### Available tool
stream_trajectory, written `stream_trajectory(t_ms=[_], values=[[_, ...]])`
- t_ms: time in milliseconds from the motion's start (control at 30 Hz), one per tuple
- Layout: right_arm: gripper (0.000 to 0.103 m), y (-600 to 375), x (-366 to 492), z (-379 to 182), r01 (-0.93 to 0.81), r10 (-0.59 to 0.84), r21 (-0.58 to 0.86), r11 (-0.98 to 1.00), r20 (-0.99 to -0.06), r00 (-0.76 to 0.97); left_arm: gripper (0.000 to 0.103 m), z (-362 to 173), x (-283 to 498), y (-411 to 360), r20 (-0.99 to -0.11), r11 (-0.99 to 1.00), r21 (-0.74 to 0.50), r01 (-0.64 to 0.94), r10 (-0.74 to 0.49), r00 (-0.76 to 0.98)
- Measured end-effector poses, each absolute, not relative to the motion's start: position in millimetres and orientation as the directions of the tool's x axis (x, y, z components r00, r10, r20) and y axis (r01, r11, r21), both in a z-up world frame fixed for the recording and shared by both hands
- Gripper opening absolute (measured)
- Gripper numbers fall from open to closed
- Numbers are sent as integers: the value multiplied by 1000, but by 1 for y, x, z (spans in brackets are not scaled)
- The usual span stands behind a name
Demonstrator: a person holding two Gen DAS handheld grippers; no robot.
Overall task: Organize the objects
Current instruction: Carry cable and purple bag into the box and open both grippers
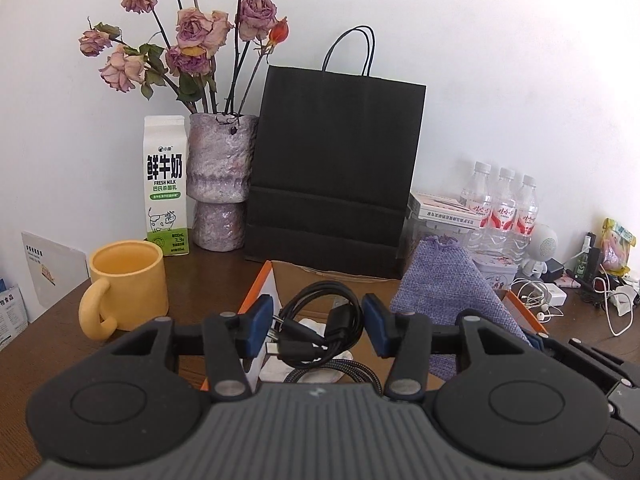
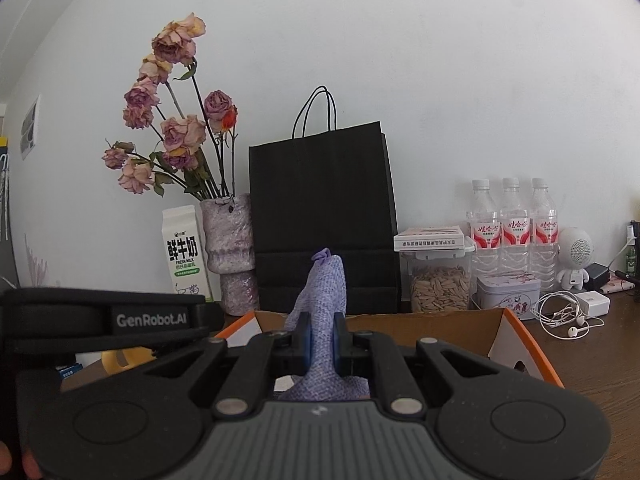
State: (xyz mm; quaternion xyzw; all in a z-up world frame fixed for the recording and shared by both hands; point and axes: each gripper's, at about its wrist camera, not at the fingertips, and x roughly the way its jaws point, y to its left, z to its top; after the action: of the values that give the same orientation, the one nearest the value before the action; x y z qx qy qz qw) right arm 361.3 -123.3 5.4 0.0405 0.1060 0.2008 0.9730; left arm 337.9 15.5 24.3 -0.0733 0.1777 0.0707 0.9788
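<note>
Table: a dark wooden top against a white wall, crowded along its back edge.
Paper bag: black, with cord handles, standing upright at the wall behind the box.
Cardboard box: orange-edged and open-topped, lying in front of the bag and directly under both grippers.
Vase of dried roses: mottled purple, just left of the bag, with a white milk carton touching distance to its left.
Water bottles: three with red labels in a row at the right, behind a lidded jar of seeds and a small printed tin.
Yellow mug: on the table left of the box, handle turned toward the camera.
Purple pouch: a woven drawstring sachet, held upright above the box interior.
Right gripper: blue-padded jaws pressed tight against the pouch's lower half.
Left gripper: jaws spread apart above the box, either side of the cable without touching it.
Black cable: a loose coil lying inside the box, atop a braided cord.
White earphones: tangled on the table right of the box, beside a white charger.
</note>
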Motion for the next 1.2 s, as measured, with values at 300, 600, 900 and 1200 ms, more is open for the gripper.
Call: stream_trajectory(t_ms=[300,600,900,1200], values=[[9,-118,381,-4,-365,381,109,925,-227,897,50,14,363,15,-382,984,-98,-148,101,919],[23,-116,382,-8,-315,321,70,947,-275,906,61,10,364,18,-403,983,-85,-164,117,908],[103,-118,382,-11,-244,251,60,968,-286,925,103,11,362,20,-396,976,-87,-201,151,906],[103,-120,377,-11,-241,253,77,967,-292,922,103,9,359,19,-389,976,-78,-205,159,907]])
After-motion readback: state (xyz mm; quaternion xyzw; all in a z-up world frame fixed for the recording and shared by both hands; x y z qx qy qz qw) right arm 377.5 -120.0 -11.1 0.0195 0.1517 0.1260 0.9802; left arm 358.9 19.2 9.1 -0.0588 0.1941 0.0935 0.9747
